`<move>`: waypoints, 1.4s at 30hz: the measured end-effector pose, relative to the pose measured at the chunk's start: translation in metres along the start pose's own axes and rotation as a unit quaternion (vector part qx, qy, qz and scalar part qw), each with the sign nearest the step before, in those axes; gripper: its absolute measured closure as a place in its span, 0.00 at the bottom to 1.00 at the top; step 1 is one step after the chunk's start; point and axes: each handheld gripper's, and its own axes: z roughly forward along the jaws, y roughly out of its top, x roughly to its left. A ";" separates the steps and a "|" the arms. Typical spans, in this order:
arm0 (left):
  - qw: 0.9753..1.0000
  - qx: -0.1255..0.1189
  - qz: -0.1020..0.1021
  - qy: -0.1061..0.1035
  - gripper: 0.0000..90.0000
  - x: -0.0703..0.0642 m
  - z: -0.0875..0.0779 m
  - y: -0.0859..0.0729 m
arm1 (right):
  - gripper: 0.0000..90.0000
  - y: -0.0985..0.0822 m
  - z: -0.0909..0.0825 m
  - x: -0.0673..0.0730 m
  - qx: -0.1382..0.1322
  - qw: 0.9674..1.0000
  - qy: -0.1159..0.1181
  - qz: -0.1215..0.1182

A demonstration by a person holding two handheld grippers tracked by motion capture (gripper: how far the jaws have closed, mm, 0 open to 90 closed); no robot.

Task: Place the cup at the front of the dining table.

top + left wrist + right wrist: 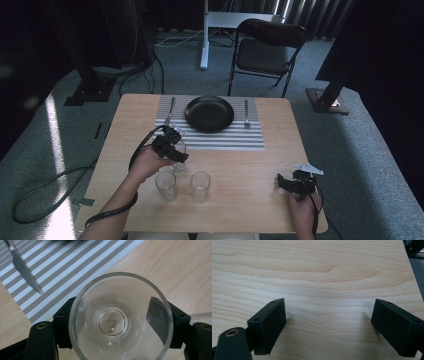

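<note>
On the left of the high view our left gripper (172, 148) is clamped on a clear drinking glass (178, 159), its black jaws pressing the wall from both sides. The left gripper view looks straight down into that held glass (120, 317): its round rim and thick base are plain, and the glass sits just off the near edge of the striped placemat (62, 267), over bare wood of the worktop (175, 270). A table knife (23, 267) lies on the placemat beyond it.

Just nearer to us in the high view stand two more empty glasses, one to the left (165, 185) and one to the right (200, 186), upright, side by side and apart from each other, both close to the held one.

Farther back, in the middle of the placemat (225, 141), rests a black plate (209, 113), with the knife (170, 111) to its left and a fork (246, 113) to its right.

At the right, our right gripper (295, 183) lies low at the near right corner of the worktop (260, 165), well apart from the glasses. The right gripper view shows its jaws standing wide apart with bare wood (319, 277) between them.
</note>
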 end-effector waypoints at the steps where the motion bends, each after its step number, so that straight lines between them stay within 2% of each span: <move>1: 1.000 -0.003 -0.003 0.001 0.32 0.002 0.000 0.000 | 0.13 0.000 0.000 0.000 0.000 1.000 0.000 0.000; 8: 1.000 -0.005 -0.013 0.001 0.32 0.011 0.001 0.006 | 0.13 0.000 0.000 0.000 0.000 1.000 0.000 0.000; 12: 1.000 -0.010 -0.017 0.011 0.32 0.017 0.001 0.015 | 0.13 0.000 0.000 0.000 0.000 1.000 0.000 0.000; 20: 0.999 -0.022 -0.028 0.009 0.32 0.029 0.003 0.030 | 0.13 0.000 0.000 0.000 0.000 1.000 0.000 0.000; 27: 0.999 -0.015 -0.027 0.012 0.32 0.037 0.009 0.039 | 0.13 0.000 0.000 0.000 0.000 1.000 0.000 0.000; 30: 0.999 -0.020 -0.029 0.010 0.32 0.041 0.010 0.042 | 0.13 0.000 0.000 0.000 0.000 1.000 0.000 0.000; 33: 0.999 -0.021 -0.031 0.017 0.32 0.045 0.010 0.045 | 0.13 0.000 0.000 0.000 0.000 1.000 0.000 0.000; 38: 0.999 -0.022 -0.038 0.013 0.32 0.053 0.013 0.050 | 0.13 0.000 0.000 0.000 0.000 1.000 0.000 0.000; 42: 0.999 -0.022 -0.044 0.018 0.32 0.058 0.016 0.055 | 0.13 0.000 0.000 0.000 0.000 1.000 0.000 0.000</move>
